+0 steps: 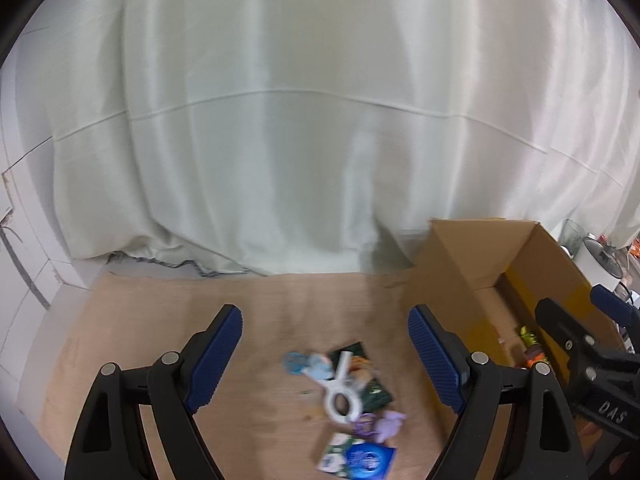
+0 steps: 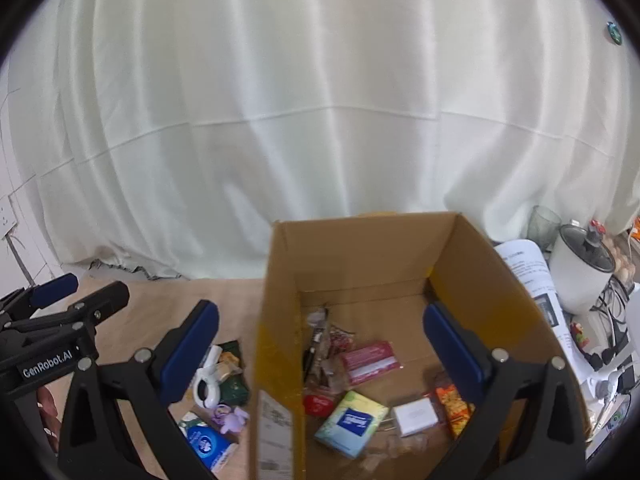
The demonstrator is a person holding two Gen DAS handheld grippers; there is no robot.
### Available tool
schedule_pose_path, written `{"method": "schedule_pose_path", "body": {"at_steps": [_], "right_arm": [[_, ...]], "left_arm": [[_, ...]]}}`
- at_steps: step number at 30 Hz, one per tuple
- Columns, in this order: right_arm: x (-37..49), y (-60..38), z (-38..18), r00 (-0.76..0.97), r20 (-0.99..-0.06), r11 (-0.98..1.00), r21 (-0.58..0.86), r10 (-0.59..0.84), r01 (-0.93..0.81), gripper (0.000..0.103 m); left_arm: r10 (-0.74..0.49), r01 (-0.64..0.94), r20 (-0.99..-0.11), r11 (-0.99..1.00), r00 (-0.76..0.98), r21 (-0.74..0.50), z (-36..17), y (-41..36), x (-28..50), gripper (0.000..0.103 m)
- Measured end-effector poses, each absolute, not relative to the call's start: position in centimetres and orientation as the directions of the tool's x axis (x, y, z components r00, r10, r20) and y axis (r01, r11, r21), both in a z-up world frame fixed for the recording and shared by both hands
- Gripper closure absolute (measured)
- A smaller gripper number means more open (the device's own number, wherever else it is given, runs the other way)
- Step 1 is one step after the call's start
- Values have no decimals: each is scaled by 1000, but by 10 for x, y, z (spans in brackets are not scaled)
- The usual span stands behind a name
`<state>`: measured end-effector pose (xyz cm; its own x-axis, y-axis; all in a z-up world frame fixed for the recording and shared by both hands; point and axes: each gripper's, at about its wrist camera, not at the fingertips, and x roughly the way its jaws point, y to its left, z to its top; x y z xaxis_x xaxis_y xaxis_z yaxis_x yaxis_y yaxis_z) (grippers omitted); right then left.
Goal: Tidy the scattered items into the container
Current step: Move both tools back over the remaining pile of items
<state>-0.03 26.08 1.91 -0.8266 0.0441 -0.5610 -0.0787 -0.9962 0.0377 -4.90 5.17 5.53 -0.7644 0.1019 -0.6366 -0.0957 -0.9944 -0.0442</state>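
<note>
At the left of the scene, the left gripper point(image 1: 324, 344) is held above the wooden tabletop point(image 1: 280, 304) with its jaws spread wide and nothing between them. Below and just ahead of it, a small cluster of loose items is seen on the near part of the table: a white clip point(image 1: 340, 390) lies across a dark green sachet point(image 1: 366, 376), a pale blue trinket point(image 1: 308, 364) sits at the cluster's far left, a purple keyring charm point(image 1: 380, 426) lies nearer, and a blue tissue pack point(image 1: 362, 460) is nearest of all. All are judged light. The clip is judged stiff and is best taken across its narrow waist between the two loops; the sachet and tissue pack are judged soft and slippery and are better pinched at an edge or across the short side. The charm is small and may slip from wide pads. To the right, the open cardboard box point(image 2: 280, 320) stands on the table, just beside the cluster, and several packets are already seen on its floor. The right gripper point(image 2: 320, 346) is held over the box's left wall, its left finger outside the box and its right finger inside; its jaws stand apart and are empty. At the far right, a white cooker point(image 2: 582, 272) and papers point(image 2: 528, 268) stand outside the box.
</note>
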Motion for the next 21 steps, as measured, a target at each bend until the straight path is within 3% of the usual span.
{"method": "schedule_pose_path", "body": {"at_steps": [16,21], "right_arm": [[-25,161,13,-817,-570,-996,47,-87,73,0],[-40,146,-7,-787,-612,-997,26,-75,75,0]], "left_arm": [[32,-23,-667,-999,-745,-23,22,-53,-52,17],[94,-34,-696,-994,-712,-99,2,-74,-54,17]]}}
